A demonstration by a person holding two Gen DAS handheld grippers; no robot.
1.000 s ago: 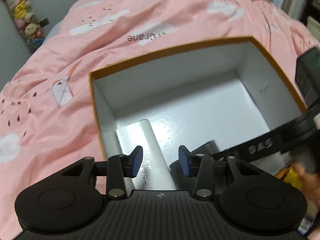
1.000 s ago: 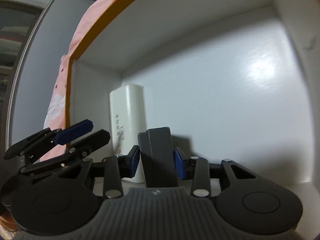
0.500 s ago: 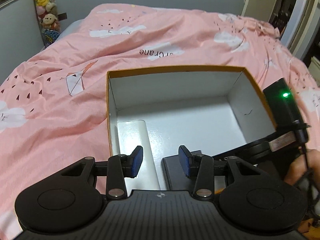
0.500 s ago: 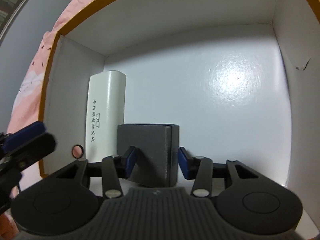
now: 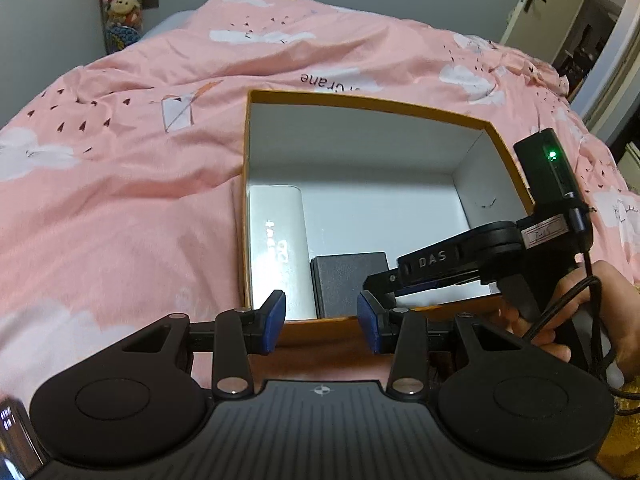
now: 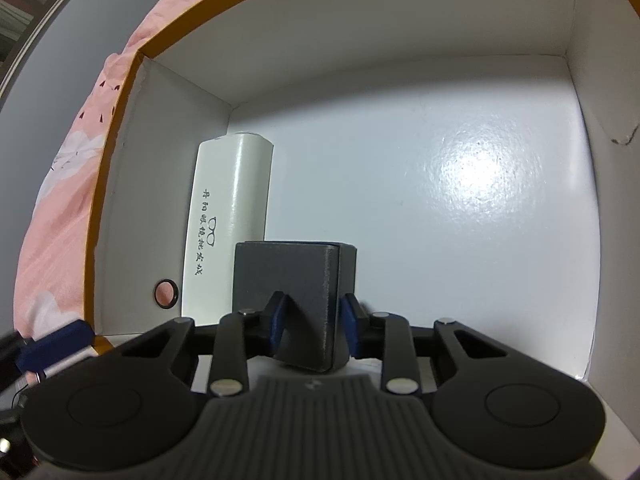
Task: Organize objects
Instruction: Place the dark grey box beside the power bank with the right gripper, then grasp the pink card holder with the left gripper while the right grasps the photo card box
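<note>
The dark grey rectangular box is seen between the parted pads of the right claw, beside the white glasses case inside the orange-rimmed white cardboard box. The left claw is held open outside it.

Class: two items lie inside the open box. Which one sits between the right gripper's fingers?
The dark grey box, between the right gripper fingers. The white case with printed writing lies beside it, along the box wall.

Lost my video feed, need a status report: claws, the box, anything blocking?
Left claw open, empty, outside the box. Right claw open, straddling the dark grey case, next to the white glasses case. Nothing in the way.
</note>
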